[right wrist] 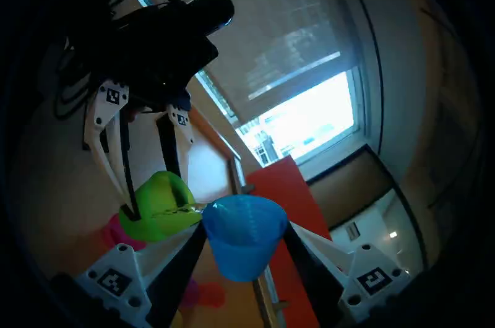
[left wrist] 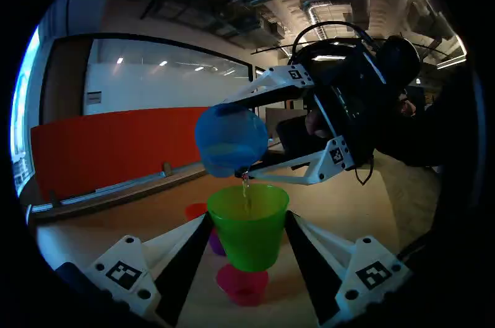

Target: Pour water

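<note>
In the left gripper view, your left gripper (left wrist: 249, 221) was clamped on the green cup (left wrist: 249, 241), one finger pressed to each side, and it held the cup upright. Your right gripper (left wrist: 234, 138) gripped the blue cup (left wrist: 226, 133) between both fingers. That cup was tipped over just above the green one, and a thin stream of water (left wrist: 246, 187) fell from its lip into the green cup. Lower down, a pink cup (left wrist: 242, 284), a purple cup (left wrist: 216, 243) and a red cup (left wrist: 195, 210) stood on the table (left wrist: 359, 204).

In the right gripper view, the blue cup sat between the right gripper's fingers, its rim just beside the green cup's mouth. Your left gripper's fingers flanked the green cup, and a bright window (right wrist: 303, 120) lay beyond.
</note>
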